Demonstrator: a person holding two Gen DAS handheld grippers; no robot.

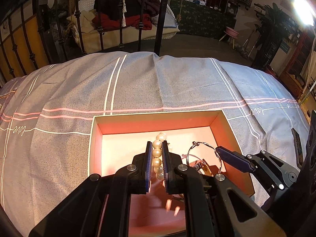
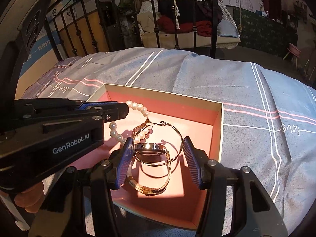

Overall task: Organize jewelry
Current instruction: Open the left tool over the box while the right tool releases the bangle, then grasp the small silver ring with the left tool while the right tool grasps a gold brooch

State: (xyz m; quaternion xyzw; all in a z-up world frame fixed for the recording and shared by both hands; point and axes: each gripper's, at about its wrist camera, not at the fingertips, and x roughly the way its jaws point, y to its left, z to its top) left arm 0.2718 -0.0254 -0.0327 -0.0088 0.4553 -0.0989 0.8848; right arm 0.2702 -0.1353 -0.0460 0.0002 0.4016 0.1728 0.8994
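The white pearl bead bracelet (image 1: 157,156) sits pinched in the left hand-held gripper (image 1: 157,148) over the shallow pink-lined cardboard box (image 2: 220,130) on the grey striped bed cover (image 1: 138,83) — the right hand-held gripper (image 2: 157,148), jaws apart, straddles a gold-strapped wristwatch (image 2: 151,150) and thin gold bangle (image 2: 178,132) inside

A pink-lined open box (image 2: 218,116) sits on the bed. Inside it, a pearl bracelet (image 1: 157,154) is pinched between the left gripper's (image 1: 157,148) pads, its strand curving down to the floor of the box. Just beside it a thin gold bangle (image 2: 178,136) leans on a gold-strapped watch (image 2: 149,151).
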